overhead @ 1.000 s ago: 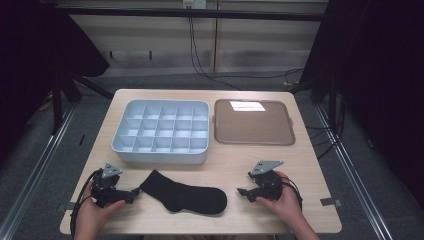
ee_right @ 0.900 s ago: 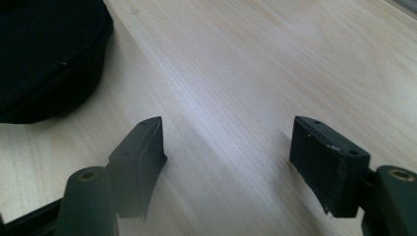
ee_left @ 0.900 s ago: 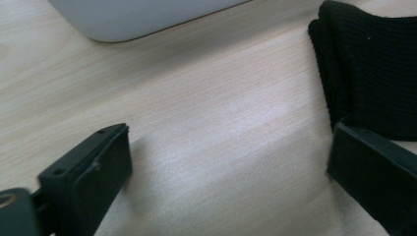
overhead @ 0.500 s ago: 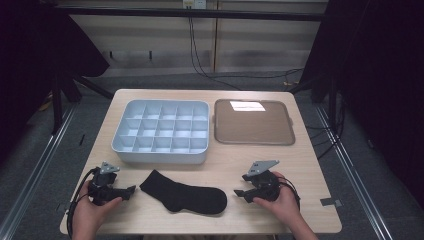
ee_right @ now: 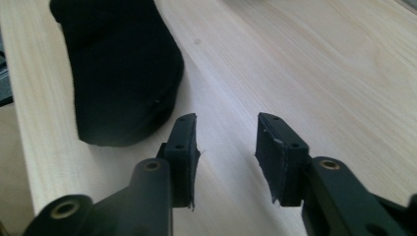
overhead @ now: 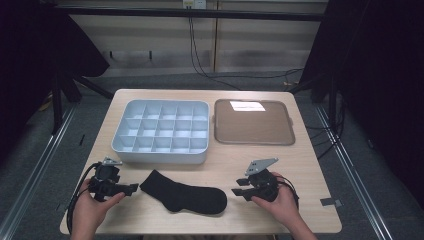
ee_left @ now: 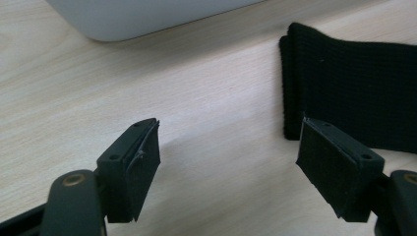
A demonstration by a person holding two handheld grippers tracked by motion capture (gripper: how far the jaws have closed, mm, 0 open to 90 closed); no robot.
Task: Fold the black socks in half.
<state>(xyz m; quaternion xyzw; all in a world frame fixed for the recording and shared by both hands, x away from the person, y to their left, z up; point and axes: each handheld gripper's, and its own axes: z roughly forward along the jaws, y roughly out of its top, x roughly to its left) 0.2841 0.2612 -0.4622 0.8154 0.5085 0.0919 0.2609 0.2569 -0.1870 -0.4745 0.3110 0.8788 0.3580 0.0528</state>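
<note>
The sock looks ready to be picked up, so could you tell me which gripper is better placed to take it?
Probably left. The left gripper has its jaws open and level with the sock's cuff edge, close in front. The right gripper points at the toe with narrower jaws, a gap away. Both jaws have just been closing, empty.

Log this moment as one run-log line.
left gripper: open, closing, beside sock cuff | right gripper: open, closing, near toe | sock: flat on table, untouched
</note>
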